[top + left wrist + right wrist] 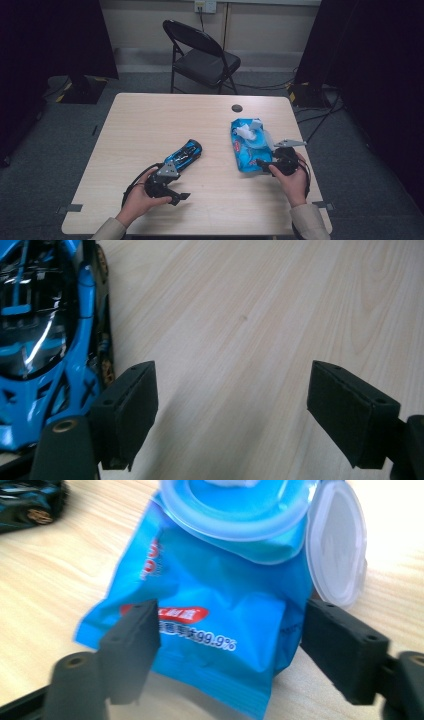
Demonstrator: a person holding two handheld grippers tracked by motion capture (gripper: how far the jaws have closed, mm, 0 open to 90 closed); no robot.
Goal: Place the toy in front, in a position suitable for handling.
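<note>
Pale wooden table [150, 125] holds a soft blue wet-wipe pack [248, 145] at its right with its lid open, the right gripper [264, 165] straddling its near end, jaws spread, probably closing next, while the left gripper [181, 198] stands spread beside a glossy blue toy car [184, 155].

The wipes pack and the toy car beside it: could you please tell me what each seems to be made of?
The wipes pack looks like soft, glossy blue plastic film: it creases and shines. Its flip lid seems to be stiffer, translucent white plastic, standing open. The toy car appears to be hard, glossy blue and black plastic, or possibly painted metal; sharp reflections run across its dark canopy. The table looks like pale matt wood-grain laminate.
</note>
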